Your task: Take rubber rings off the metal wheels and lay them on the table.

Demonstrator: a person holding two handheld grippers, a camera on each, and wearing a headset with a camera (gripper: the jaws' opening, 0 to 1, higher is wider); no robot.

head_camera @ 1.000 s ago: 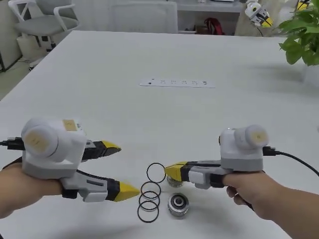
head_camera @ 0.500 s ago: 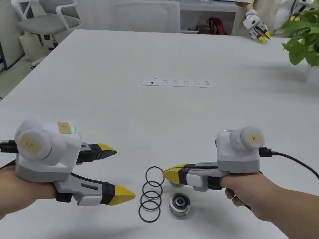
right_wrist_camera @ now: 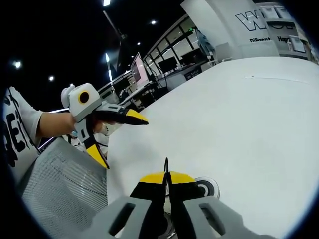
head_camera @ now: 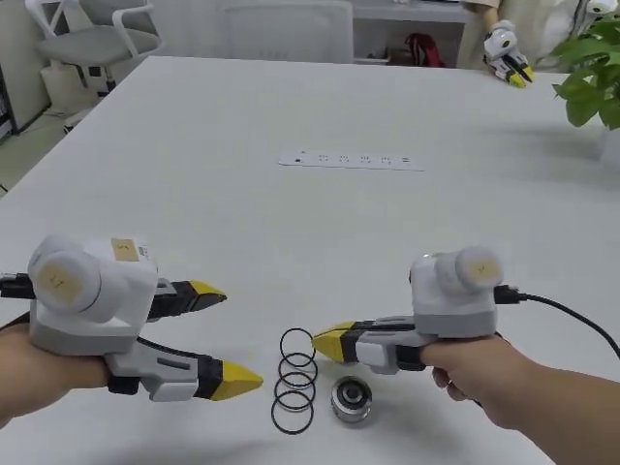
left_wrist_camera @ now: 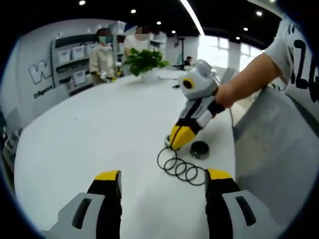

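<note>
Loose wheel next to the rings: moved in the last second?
No. The metal wheel sits just right of the row's bottom ring, same gap as before; only the camera shifted.

Beside the rubber rings (head_camera: 294, 379), the right gripper (head_camera: 323, 343) covers whatever lies under its closed tips. In the right gripper view a metal wheel (right_wrist_camera: 208, 186) sits half hidden behind them, and we cannot identify the thin dark line (right_wrist_camera: 166, 163) between them. The left hand (head_camera: 39, 373) is cut off at the picture's edge. Markings on the white strip (head_camera: 352, 160) beyond the rings are too small to read.
</note>
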